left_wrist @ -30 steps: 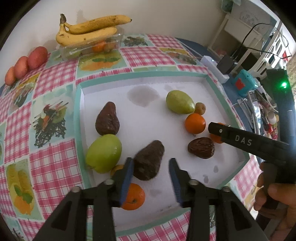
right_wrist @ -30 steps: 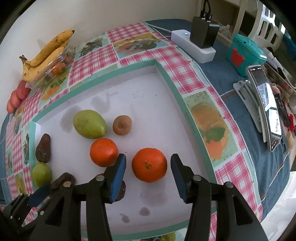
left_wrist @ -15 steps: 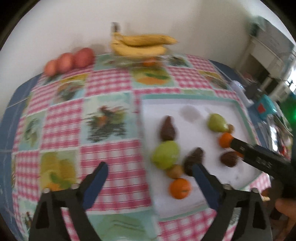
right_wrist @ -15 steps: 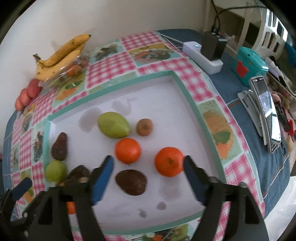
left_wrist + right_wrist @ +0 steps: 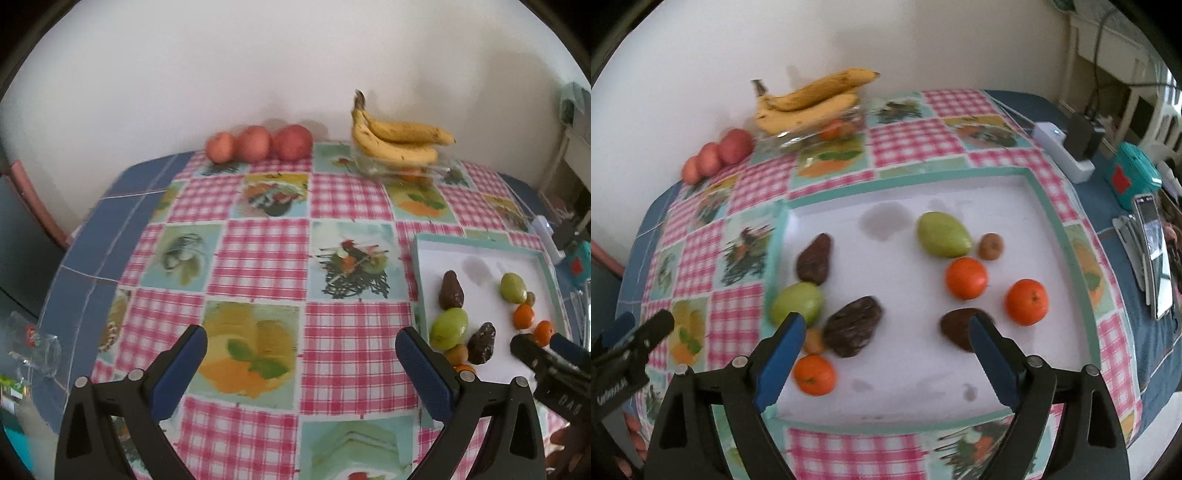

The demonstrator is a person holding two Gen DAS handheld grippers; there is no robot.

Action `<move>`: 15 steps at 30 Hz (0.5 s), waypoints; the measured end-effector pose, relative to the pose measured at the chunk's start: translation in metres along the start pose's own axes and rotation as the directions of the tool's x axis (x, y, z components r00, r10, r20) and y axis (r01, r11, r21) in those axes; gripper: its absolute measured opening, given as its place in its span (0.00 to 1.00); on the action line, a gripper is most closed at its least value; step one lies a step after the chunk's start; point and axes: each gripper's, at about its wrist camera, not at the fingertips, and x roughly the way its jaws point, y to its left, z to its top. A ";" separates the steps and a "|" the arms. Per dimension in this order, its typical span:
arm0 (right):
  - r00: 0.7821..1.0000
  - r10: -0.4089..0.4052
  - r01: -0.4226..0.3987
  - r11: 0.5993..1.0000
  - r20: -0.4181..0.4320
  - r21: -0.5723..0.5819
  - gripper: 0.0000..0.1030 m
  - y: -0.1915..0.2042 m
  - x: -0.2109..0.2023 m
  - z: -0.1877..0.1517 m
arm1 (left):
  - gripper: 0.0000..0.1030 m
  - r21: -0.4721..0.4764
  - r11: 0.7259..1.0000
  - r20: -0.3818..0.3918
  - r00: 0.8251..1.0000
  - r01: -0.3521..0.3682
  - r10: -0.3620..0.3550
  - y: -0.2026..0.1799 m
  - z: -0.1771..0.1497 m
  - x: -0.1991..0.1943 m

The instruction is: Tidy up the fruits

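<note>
The fruits lay on the white tray (image 5: 1082,295), just ahead of the right gripper (image 5: 886,334). Its fingers were opening, empty. The dark avocado (image 5: 853,326) between them was judged soft and bruisable, best taken across its broad middle. The left gripper (image 5: 301,356) was spread wide, empty, over the counter (image 5: 258,251).

Both tools share one build. The left gripper (image 5: 301,360) has matte black angular arms, silver round screw heads at the pivots, and blue ribbed pads (image 5: 181,373) lining its fingers. The right gripper (image 5: 886,354) matches it; its black body carries small white lettering, lower right in the left view.
</note>
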 end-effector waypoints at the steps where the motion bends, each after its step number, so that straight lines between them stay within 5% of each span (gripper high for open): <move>1: 1.000 0.004 -0.004 1.000 0.004 -0.007 0.87 0.003 -0.002 -0.002 | 1.00 -0.010 1.000 0.004 1.000 -0.003 0.003 0.003 -0.003 -0.005; 10: 1.000 0.002 0.001 0.995 0.031 -0.096 0.87 0.025 -0.024 -0.027 | 1.00 -0.002 0.992 -0.027 0.992 -0.125 0.125 0.015 -0.037 -0.021; 15: 0.999 0.015 -0.011 0.994 0.031 -0.107 0.87 0.031 -0.033 -0.046 | 1.00 0.004 0.995 -0.058 0.993 -0.102 0.102 0.018 -0.055 -0.022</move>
